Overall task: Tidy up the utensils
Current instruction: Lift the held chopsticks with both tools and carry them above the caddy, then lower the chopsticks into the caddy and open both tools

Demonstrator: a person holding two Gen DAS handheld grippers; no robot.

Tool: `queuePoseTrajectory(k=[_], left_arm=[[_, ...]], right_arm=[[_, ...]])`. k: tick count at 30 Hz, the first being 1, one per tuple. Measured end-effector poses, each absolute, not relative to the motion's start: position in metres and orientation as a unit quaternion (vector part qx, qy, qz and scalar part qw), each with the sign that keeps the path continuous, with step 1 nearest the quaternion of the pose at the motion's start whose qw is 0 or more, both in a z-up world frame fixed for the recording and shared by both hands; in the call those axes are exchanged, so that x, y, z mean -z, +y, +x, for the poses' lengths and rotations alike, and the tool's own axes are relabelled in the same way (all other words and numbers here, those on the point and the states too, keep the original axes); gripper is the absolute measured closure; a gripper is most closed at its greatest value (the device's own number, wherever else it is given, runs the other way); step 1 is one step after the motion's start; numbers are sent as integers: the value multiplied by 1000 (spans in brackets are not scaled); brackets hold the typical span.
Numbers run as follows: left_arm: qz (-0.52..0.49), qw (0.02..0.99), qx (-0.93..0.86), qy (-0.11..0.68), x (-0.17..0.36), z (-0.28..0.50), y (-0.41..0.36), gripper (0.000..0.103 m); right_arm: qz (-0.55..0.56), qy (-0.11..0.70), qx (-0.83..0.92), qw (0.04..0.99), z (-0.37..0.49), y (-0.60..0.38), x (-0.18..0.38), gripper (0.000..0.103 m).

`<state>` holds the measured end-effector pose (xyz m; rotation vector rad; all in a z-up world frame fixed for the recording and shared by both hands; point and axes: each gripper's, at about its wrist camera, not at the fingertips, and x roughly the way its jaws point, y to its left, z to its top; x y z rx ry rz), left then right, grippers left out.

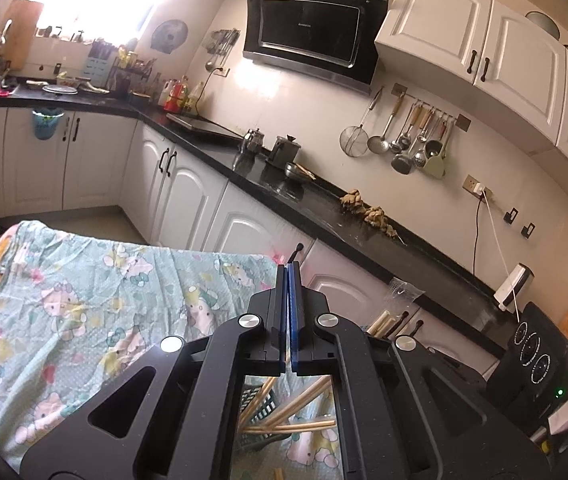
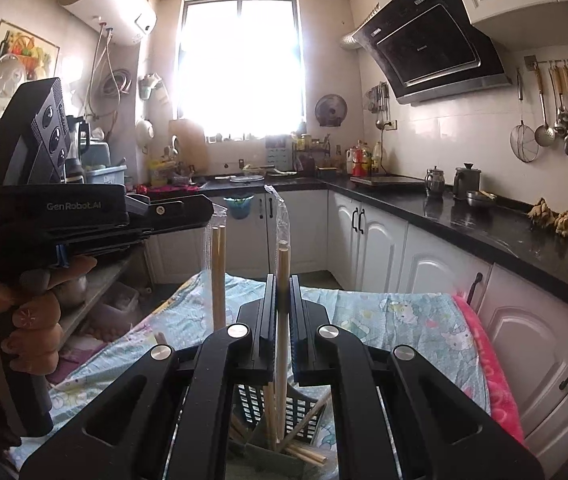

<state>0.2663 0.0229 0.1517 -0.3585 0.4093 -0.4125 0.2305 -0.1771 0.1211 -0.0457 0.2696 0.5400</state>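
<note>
1. You had the right gripper (image 2: 283, 304) clenched on a wooden chopstick (image 2: 283, 276), which stood upright between its fingers and still wore a clear plastic sleeve (image 2: 282, 216) at its top. Holding it vertical looked deliberate: its lower end pointed straight down into the dark slotted basket (image 2: 304, 408) below, so it could drop in without catching the rim.

2. The basket sat on the cartoon-print cloth (image 2: 396, 316) covering the worktop, directly beneath both grippers. Several more chopsticks (image 1: 296, 412) lay crossed in and over it at loose angles, which suggests the sorting was only partly done.

3. Your left gripper (image 1: 288, 280) had its blue-padded fingers pressed together; a thin dark stem (image 1: 295, 252) showed just beyond the tips, but I cannot tell whether it was pinched there.

4. In the right wrist view, a wrapped pair of chopsticks (image 2: 218, 272) hung upright under the left gripper (image 2: 96, 220), close beside the one you held. Whether the left fingers held that pair is not visible.

5. A few loose pieces lay on the cloth near the basket, apparently waiting their turn.
</note>
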Motion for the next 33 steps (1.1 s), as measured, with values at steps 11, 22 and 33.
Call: queuePoseTrajectory(k=[11,22,33], left_arm=[[-169,937,197,234,-122,272,21,103],[-158,936,177,259,-106,261,29,86],[-168,942,170,235,-117,226,44,36]], right_arm=[[-23,174,-261,949,238,-170,-91,97],[-11,217,-251,943,237,-176,-73,71],[-3,217,-239,947,217,-193,-81,53]])
